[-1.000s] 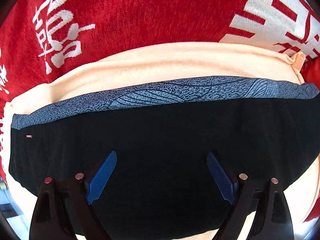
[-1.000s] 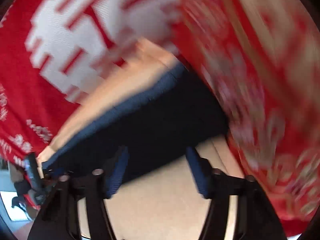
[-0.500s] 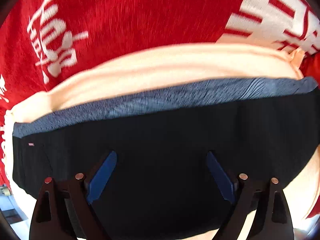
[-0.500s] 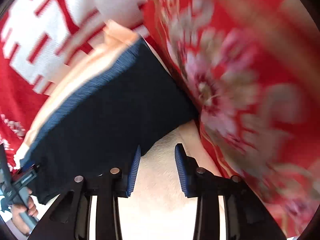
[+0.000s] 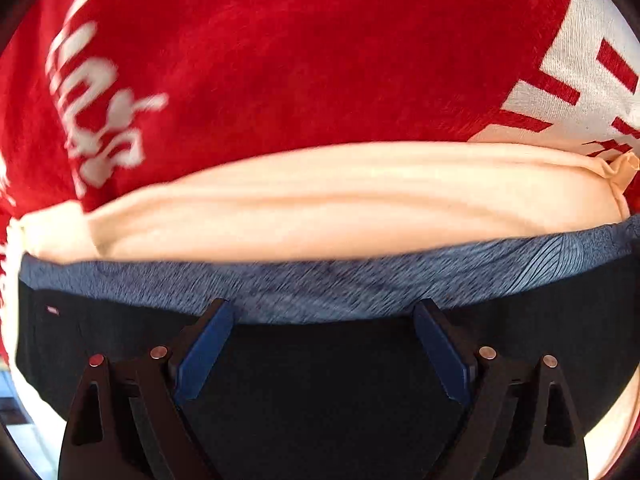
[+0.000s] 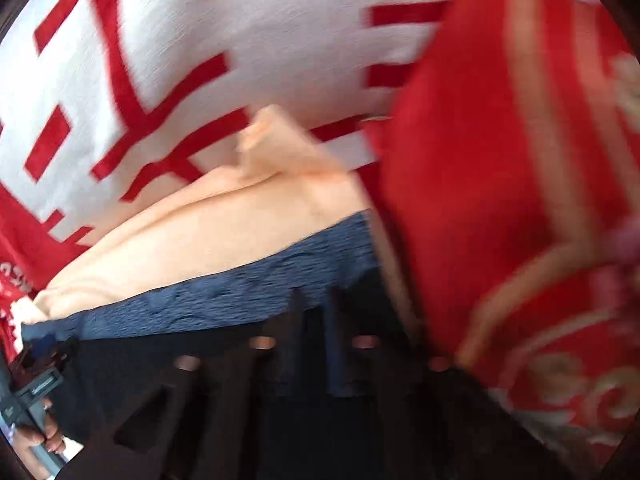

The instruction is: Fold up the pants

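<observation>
Hovering over black pants (image 5: 320, 400): left hand-held gripper (image 5: 322, 312) wide open, empty; waistband at 12 o'clock, long axis 9-to-3. Right hand-held gripper (image 6: 314, 300) fully closed, grasp unclear.

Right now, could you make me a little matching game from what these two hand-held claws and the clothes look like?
Column one:
1. left gripper
2. right gripper
3. black pants
4. peach garment

Column two:
a. jaws together
b. lies beyond the grey-blue waistband
c. jaws wide apart
d. under both grippers

Pairs: 1-c, 2-a, 3-d, 4-b. The right gripper's jaws have just been closing; blur hides whether fabric is pinched between them.
</observation>
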Available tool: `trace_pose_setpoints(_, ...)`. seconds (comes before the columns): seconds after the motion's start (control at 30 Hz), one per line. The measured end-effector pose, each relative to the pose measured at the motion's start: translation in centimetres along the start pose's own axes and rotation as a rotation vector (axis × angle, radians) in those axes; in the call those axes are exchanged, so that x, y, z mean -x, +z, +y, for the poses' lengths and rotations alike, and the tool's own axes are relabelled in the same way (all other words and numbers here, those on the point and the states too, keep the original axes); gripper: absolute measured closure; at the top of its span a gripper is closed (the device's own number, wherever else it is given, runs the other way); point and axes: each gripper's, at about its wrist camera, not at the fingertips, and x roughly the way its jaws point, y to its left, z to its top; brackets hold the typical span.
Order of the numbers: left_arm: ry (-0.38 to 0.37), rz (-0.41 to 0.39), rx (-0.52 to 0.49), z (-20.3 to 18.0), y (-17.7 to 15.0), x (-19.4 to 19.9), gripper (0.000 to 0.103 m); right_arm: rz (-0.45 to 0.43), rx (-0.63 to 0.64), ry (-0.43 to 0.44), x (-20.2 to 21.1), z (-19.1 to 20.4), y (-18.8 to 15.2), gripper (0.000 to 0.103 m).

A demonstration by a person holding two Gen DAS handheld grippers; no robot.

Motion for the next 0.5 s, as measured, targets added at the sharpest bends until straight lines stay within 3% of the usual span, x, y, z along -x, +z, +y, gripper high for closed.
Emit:
trace_pose_setpoints(0.1,0.008,0.042,0.030,2.1,-0.3,0.4,0.010,0.007,0.031,-0.055,0.7,1.1,-0.6,0.095)
trace_pose_setpoints(0.13,0.022,0.056,0.033,2.9,-0.5,0.8,0.010,0.019,0.021,-0.046,1.0,1.5,-1.0,0.087)
trace_pose_setpoints(0.17,0.034,0.059,0.033,3.8,-0.5,0.9,0.010,0.030,-0.007,-0.010,1.5,1.7,-1.6,0.074)
trace_pose_setpoints(0.23,0.057,0.063,0.040,5.8,-1.2,1.9,0.010,0.052,-0.067,0.095,2.4,2.2,-3.4,0.060)
trace_pose_setpoints(0.4,0.102,0.094,0.114,12.8,-3.4,3.0,0.010,0.163,-0.076,0.332,3.5,7.1,-9.3,0.060)
trace_pose_setpoints(0.5,0.120,0.103,0.141,16.5,-4.4,3.0,0.010,0.257,-0.074,0.480,3.1,12.1,-13.5,0.060)
